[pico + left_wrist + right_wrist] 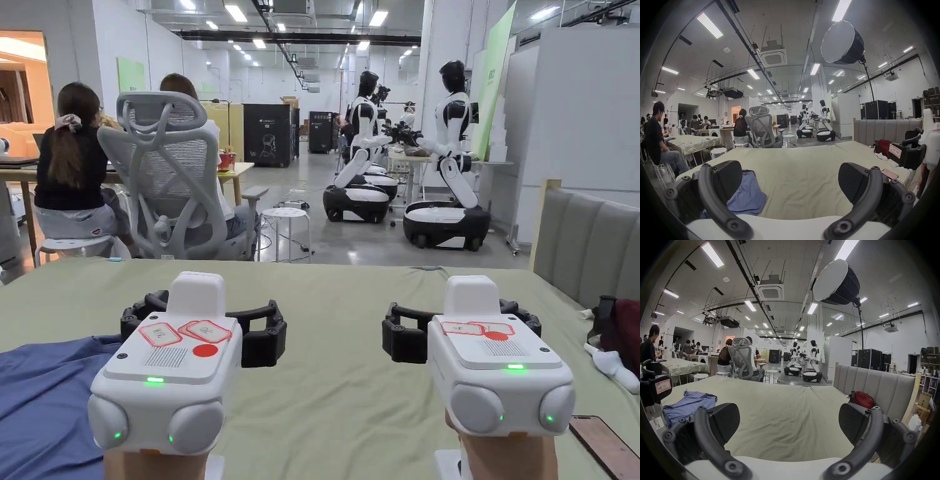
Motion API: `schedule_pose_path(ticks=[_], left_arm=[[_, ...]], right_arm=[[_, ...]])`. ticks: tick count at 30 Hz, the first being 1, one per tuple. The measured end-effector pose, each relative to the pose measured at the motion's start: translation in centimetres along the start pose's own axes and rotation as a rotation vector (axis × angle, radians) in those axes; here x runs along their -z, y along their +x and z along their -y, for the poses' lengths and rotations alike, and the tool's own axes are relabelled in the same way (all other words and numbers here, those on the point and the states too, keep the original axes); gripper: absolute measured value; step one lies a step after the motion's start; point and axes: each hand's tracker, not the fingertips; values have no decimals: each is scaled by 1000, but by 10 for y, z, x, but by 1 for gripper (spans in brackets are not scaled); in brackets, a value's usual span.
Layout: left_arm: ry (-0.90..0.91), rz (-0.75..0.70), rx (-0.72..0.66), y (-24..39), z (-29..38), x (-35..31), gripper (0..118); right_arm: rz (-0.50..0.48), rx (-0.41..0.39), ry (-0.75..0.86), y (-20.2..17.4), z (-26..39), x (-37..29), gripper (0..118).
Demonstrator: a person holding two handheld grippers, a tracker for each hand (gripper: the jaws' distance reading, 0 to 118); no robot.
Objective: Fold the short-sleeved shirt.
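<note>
The shirt (44, 400), blue and short-sleeved, lay crumpled at the left of the bed (350, 387), with folds and a rumpled edge showing in the right gripper view. It looked thin, soft and light, so it would likely drape and sag from any single hold and slide easily over the sheet. A seam, hem or shoulder would probably make the firmest place to pinch, one corner per gripper, though which edge was collar or hem could not be told.

The left gripper (203, 328) hovered at the shirt's near edge, jaws spread wide and holding nothing; cloth showed behind its left jaw in its own view.

The right gripper (459, 328) hung over bare sheet, well apart from the shirt, jaws likewise released and empty.

A red bag (625, 334) sat by the headboard (587, 250) at far right.
</note>
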Motion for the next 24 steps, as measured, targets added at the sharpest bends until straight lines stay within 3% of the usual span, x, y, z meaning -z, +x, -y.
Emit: schedule_pose_path(ticks=[24], left_arm=[[-2, 3, 13, 2, 5, 0, 118]], right_arm=[[19, -13, -15, 1, 4, -1, 118]])
